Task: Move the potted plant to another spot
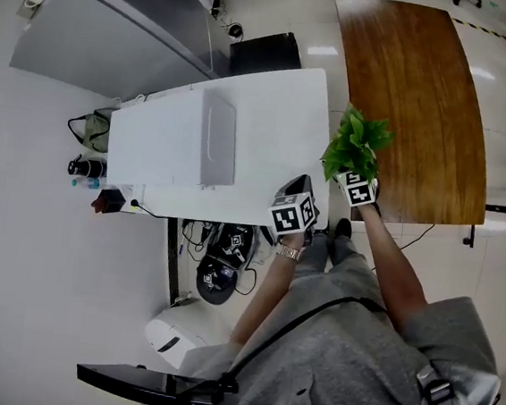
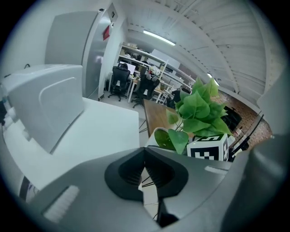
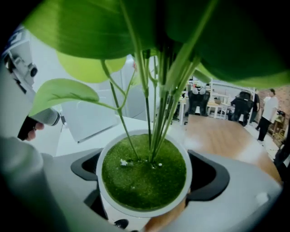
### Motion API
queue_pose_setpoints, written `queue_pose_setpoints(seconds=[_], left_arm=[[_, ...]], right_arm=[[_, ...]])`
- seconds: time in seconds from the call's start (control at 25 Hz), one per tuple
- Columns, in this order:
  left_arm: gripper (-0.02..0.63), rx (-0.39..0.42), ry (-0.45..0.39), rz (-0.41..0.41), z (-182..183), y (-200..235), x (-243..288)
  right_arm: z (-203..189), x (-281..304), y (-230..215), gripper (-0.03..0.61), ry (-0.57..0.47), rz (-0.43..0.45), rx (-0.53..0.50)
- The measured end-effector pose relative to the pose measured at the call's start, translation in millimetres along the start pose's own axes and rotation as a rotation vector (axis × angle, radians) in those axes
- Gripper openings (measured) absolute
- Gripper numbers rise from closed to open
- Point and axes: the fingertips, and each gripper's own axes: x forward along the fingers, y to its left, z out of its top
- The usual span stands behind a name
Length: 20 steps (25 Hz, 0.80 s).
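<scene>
White pot (image 3: 141,214) of green moss (image 3: 129,181) and stems (image 3: 156,122) in right claw (image 3: 146,173)

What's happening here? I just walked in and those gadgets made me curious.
A person holds a gripper in each hand. The right gripper is clamped on the potted plant at the near edge of the wooden table, beside the white table. The left gripper is shut and empty. I can't tell whether the pot rests on the wood.

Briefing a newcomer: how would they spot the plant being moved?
Find the brown wooden table beside the white table. At its near left corner, the right claw grips the potted plant: white pot, the only green leaves around.
</scene>
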Motion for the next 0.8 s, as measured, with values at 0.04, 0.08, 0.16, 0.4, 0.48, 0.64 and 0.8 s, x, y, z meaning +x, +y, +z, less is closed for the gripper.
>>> queue_pose_setpoints(seconds=[0.04,0.08,0.16,0.4,0.48,0.64,0.8], left_arm=[[0.012,-0.017,-0.009,0.016,0,9,-6],[0.012,-0.034,-0.02,0.034,0,18,-12],[0.012,-0.071,-0.041,0.076,0,39,-25],[0.012,-0.171,-0.07,0.189,-23,94,-66],[0.012,-0.2,-0.073,0.212,-31,104,-73],[0.014,-0.23,-0.08,0.24,-40,115,-81],[0.012,-0.219,-0.09,0.23,-31,114,-78]], right_arm=[[8,10,17,0.566,-0.006,0.033,-0.012],[12,21,33,0.566,-0.007,0.062,-0.027],[9,43,59,0.566,-0.001,0.105,-0.068],[-30,105,111,0.566,0.034,0.166,-0.222],[-32,113,125,0.566,0.037,0.174,-0.253],[-4,101,139,0.575,0.017,0.17,-0.236],[-9,100,140,0.583,0.011,0.2,-0.198]])
